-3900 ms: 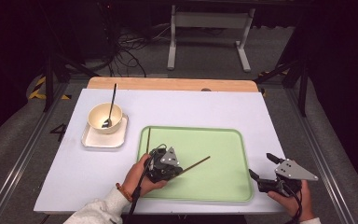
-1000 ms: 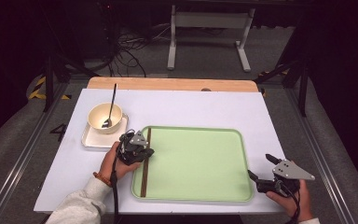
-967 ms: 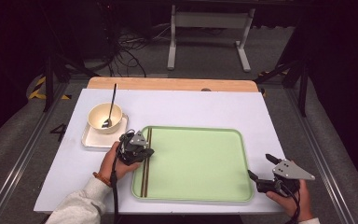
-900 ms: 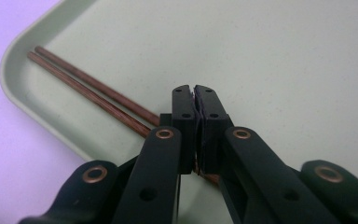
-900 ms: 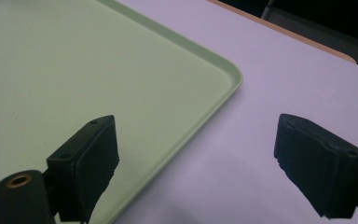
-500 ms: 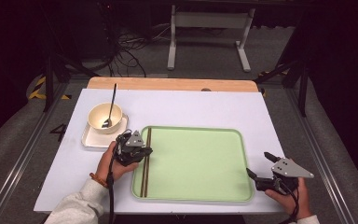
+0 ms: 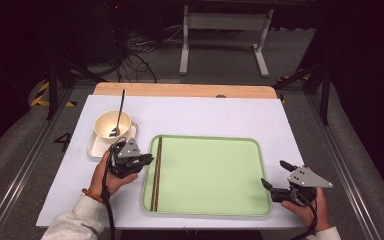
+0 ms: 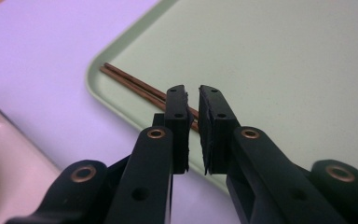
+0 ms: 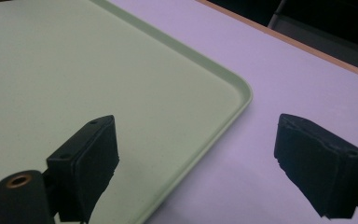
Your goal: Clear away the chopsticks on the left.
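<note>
Two dark brown chopsticks [image 7: 156, 172] lie side by side along the left inner edge of the pale green tray [image 7: 210, 175]. My left gripper [image 7: 147, 159] hovers just left of them, over the tray's left rim. In the left gripper view its jaws [image 8: 192, 95] have just been opening; a narrow gap shows with nothing between the pads, and the chopsticks [image 8: 130, 84] rest on the tray [image 8: 284, 60] beyond. My right gripper [image 7: 275, 174] stands wide open at the tray's front right corner, over the rim [image 9: 200, 154], holding nothing [image 9: 196, 140].
A cream bowl [image 7: 112, 122] with a dark spoon [image 7: 119, 112] in it sits on a white square plate [image 7: 96, 146] just behind my left hand. The white table top [image 7: 220, 115] stretches behind the tray to a wooden strip [image 7: 180, 90].
The left gripper carried the chopsticks from the tray's middle to its left edge. Over the last second it has drawn back a little, leaving them lying there. The right hand stayed put.
</note>
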The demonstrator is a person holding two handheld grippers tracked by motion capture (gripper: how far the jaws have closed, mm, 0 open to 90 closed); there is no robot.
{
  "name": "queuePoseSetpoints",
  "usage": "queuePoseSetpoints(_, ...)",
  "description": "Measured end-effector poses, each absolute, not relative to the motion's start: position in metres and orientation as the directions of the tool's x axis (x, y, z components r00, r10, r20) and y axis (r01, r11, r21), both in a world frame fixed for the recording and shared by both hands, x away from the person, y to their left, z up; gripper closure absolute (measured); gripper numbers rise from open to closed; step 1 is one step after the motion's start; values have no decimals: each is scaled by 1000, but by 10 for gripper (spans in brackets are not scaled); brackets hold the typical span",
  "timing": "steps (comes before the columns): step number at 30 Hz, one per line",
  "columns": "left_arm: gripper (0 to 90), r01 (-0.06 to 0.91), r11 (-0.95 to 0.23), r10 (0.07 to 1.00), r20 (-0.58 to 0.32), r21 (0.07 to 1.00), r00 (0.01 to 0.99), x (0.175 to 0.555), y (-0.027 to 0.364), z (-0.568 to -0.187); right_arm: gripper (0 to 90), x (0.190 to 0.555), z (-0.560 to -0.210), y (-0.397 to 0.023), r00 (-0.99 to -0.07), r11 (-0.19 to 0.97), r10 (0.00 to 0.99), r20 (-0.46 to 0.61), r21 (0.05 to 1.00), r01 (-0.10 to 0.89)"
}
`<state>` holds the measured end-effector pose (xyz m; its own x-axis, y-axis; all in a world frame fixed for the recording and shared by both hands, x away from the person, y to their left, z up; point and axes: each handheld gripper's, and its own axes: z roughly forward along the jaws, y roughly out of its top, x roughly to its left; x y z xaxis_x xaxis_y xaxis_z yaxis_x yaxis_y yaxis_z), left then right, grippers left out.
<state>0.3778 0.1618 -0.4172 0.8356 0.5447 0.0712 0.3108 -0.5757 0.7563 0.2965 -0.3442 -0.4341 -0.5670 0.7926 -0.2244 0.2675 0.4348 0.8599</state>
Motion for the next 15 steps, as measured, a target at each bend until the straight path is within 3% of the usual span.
queuePoseSetpoints(15,713,298,-548,587,105,782,803,373,189,-404,141,297,-433,-343,-568,433,792,-224,862,265)
